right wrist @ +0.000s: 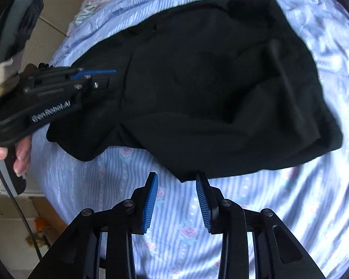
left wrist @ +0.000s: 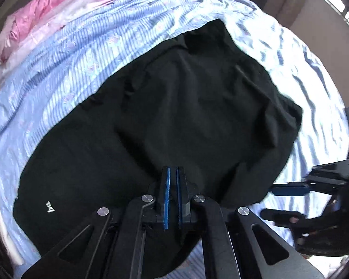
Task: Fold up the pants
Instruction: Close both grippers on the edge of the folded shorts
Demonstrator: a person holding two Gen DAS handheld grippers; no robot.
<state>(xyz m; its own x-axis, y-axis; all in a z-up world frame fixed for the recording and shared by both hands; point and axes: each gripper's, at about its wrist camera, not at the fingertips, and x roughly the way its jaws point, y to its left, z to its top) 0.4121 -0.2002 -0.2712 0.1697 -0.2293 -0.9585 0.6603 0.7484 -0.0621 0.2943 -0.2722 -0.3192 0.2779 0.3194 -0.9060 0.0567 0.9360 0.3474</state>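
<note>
Black pants (left wrist: 174, 93) lie spread on a bed with a blue striped sheet (left wrist: 69, 69); small white lettering (left wrist: 50, 207) shows near one end. My left gripper (left wrist: 172, 172) points down onto them with its blue pads shut on a pinch of the black cloth, and creases fan out from the tips. In the right wrist view the left gripper (right wrist: 112, 78) sits at the left edge of the pants (right wrist: 209, 81). My right gripper (right wrist: 176, 179) stands open just above the sheet (right wrist: 174, 232), its tips beside the near corner of the pants. Its pads are apart from the cloth. It also shows as the right gripper (left wrist: 274, 203).
A pink quilt (left wrist: 58, 7) is bunched along the far side of the bed. A window (left wrist: 337, 2) is at the upper right. Beyond the bed's left edge lies tiled floor (right wrist: 58, 11). A person's hand (right wrist: 21, 155) holds the left gripper's handle.
</note>
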